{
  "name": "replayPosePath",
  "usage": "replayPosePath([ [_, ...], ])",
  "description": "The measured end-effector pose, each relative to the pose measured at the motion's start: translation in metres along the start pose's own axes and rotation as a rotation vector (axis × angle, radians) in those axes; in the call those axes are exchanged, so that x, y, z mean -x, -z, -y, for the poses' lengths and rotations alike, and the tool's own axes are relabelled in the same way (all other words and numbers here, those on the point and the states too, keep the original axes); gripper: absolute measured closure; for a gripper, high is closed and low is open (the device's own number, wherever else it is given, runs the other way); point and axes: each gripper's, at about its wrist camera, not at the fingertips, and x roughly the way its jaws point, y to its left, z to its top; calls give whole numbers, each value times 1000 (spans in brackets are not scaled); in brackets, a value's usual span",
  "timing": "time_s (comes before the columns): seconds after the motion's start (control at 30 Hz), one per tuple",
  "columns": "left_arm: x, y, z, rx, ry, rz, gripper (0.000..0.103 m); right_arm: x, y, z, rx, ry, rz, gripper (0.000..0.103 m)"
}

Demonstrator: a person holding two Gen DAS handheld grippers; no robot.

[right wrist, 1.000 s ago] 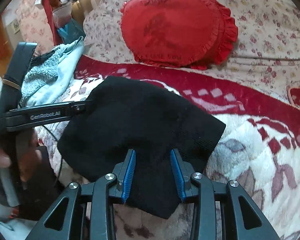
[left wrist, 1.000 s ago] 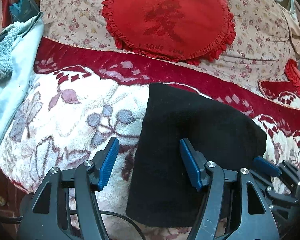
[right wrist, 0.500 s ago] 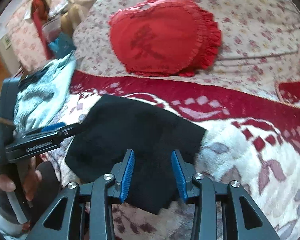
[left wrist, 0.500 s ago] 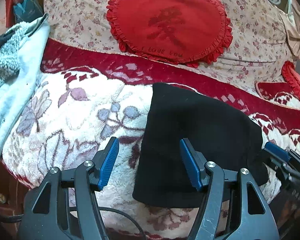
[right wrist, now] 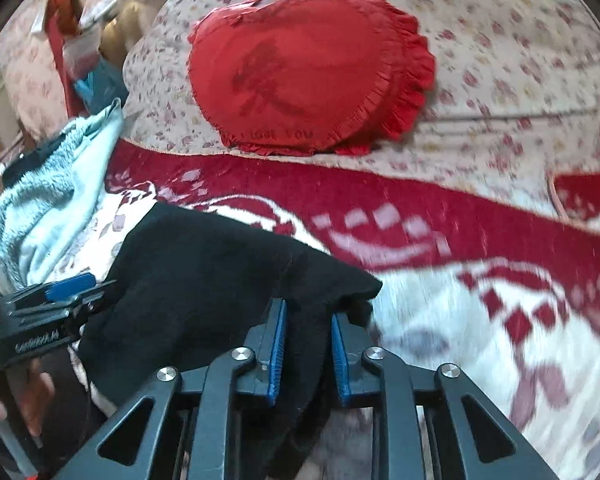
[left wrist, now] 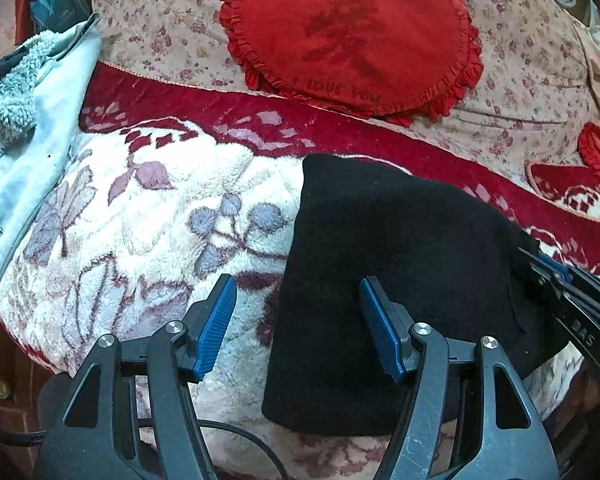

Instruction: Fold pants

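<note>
The black pants [left wrist: 392,264] lie folded into a compact rectangle on the floral fleece blanket [left wrist: 148,216]. My left gripper [left wrist: 296,324] is open, its right finger over the pants' left part and its left finger over the blanket. In the right wrist view the right gripper [right wrist: 306,350] is nearly closed around the right edge of the pants [right wrist: 204,276], with black fabric between the blue pads. The right gripper also shows in the left wrist view [left wrist: 564,280] at the pants' right edge. The left gripper shows at the left of the right wrist view [right wrist: 60,292].
A red heart cushion [left wrist: 352,32] leans on the floral backrest behind. A pale blue fleece garment [left wrist: 24,120] lies at the left. A second red cushion [left wrist: 596,160] is at the far right. The blanket's front edge drops off just below the pants.
The right gripper's jaws have narrowed onto the pants' right edge and the fabric there has bunched up. The left gripper has stayed open and drawn back slightly.
</note>
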Motion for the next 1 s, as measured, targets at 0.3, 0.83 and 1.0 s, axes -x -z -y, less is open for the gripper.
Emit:
replayPosePath([
  [0.3,-3,0,2,-2,0,5,36,16,10,14,-96,-40,5,85],
  [0.83,15,0,-9,-8,79,0,36,27,41,24,-203,-170,14,47],
  [1.0,0,-4,-27,73,173,-65,36,7,41,34,-286,-230,-27,44],
])
